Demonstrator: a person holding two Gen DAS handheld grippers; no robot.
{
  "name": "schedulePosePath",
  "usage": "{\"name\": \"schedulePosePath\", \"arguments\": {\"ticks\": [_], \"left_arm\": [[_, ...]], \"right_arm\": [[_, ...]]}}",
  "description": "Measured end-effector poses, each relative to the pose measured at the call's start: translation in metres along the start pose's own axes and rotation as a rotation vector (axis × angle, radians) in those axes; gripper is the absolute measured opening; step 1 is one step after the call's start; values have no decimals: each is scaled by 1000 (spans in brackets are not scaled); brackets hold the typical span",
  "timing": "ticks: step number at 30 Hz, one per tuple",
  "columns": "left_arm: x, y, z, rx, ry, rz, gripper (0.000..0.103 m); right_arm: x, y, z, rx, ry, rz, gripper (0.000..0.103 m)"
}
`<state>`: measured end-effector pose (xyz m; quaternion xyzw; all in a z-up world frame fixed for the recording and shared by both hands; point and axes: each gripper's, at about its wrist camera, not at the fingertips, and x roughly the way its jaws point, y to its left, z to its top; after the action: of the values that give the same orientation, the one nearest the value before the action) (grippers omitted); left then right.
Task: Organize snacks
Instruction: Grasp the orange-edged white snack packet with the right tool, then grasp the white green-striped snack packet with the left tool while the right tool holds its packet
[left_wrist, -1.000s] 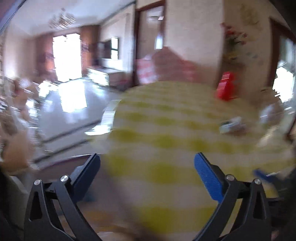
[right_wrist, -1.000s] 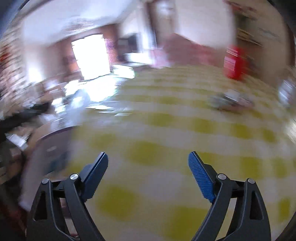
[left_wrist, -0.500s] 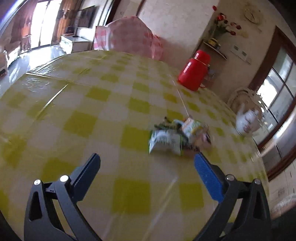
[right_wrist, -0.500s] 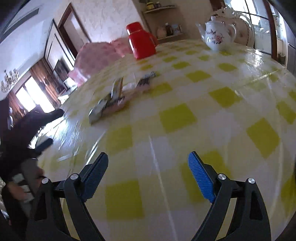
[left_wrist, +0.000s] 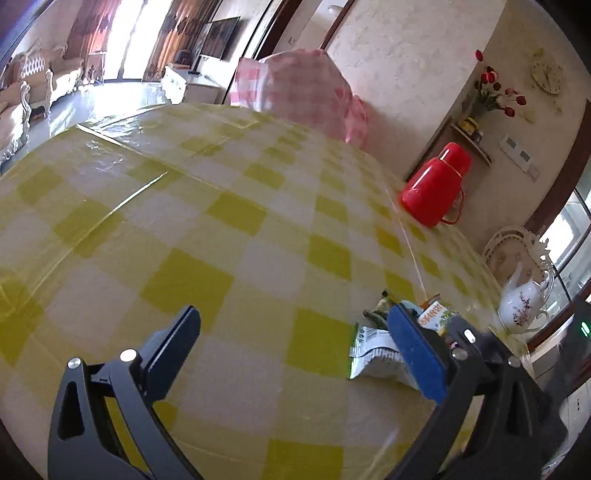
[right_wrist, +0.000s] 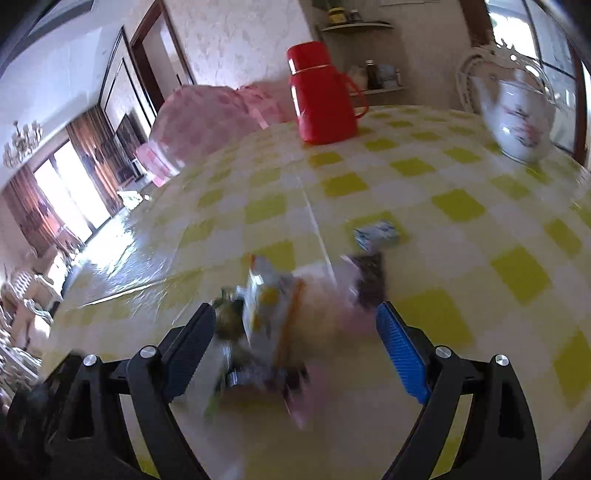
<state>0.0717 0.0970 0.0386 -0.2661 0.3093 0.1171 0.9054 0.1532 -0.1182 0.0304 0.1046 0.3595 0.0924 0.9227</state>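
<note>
Yellow-and-white checked oilcloth covers the round table, glossy enough to throw back the window light, and the snacks lie in one loose heap out on the cloth, well apart from the red flask and the white teapot standing at the far edge. A small blue-white packet sits by itself just beyond the heap.

The right gripper is low over the cloth with its jaws spread wide, and the heap lies right between them, so it looks lined up to take something from the near side. It holds nothing. The packets are smeared by motion here, so I can only guess that the pale one with the orange edge stands uppermost.

The left gripper hangs off to the side, also wide open and empty, over bare cloth. From its view a white crinkled packet and a green-printed one peek out just behind its right finger, so it is beside the heap rather than on it, probably waiting its turn.

Nothing appears sorted yet; the foil packets should slide easily on that slick cloth.
</note>
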Motion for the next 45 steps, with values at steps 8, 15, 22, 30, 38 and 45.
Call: {"name": "schedulePosePath", "arguments": {"ticks": [8, 15, 22, 30, 38, 45], "left_arm": [[13, -3, 1, 35, 68, -7, 101], [28, -16, -3, 156, 131, -54, 101], [47, -58, -13, 275, 151, -29, 101], [85, -83, -18, 468, 269, 159, 101], [65, -57, -15, 471, 265, 59, 101], [78, -63, -9, 451, 249, 55, 101]], "right_arm": [[14, 26, -2, -167, 46, -64, 26], [-67, -23, -31, -86, 24, -44, 26], [-117, -78, -92, 69, 84, 45, 26], [-125, -56, -97, -12, 72, 51, 26], [-133, -56, -94, -23, 55, 69, 26], [-130, -53, -96, -34, 67, 62, 26]]}}
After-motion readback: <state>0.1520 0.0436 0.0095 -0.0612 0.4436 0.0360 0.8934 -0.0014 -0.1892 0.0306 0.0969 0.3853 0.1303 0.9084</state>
